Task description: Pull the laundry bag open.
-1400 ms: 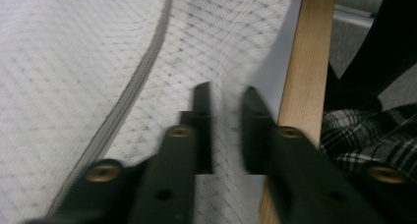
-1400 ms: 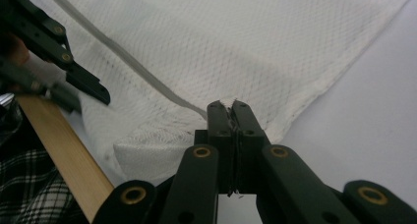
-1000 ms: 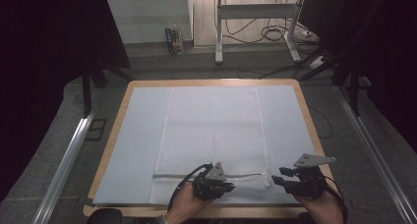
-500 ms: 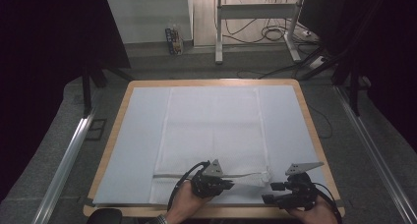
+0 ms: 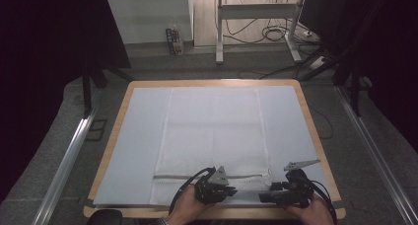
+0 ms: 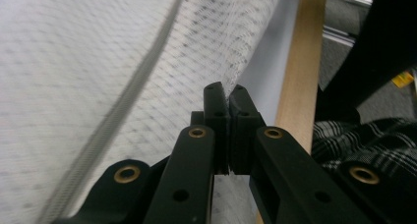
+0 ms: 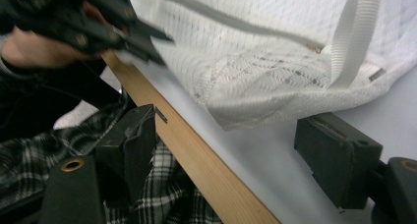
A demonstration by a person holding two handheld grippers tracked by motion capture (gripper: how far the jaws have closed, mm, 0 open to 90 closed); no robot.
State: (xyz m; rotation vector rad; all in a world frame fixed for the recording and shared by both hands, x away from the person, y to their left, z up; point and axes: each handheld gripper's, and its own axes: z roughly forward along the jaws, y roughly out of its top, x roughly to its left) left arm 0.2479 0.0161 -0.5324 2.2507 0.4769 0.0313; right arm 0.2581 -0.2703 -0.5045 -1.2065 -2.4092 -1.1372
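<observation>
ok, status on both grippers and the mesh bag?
Left gripper shut at the near edge of the mesh bag. Right gripper open, near corner of bag between jaws, not clamped. Bag flat on table. Nothing in the way.

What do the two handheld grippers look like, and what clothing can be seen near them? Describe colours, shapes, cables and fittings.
Both the left gripper and the right gripper are black, each topped by a grey three-cornered plate. Their jaws are flat black bars with brass-coloured rivets and blocky black pads. A black cable loops from the left one. Black-and-white checked cloth shows beside the jaws.
</observation>
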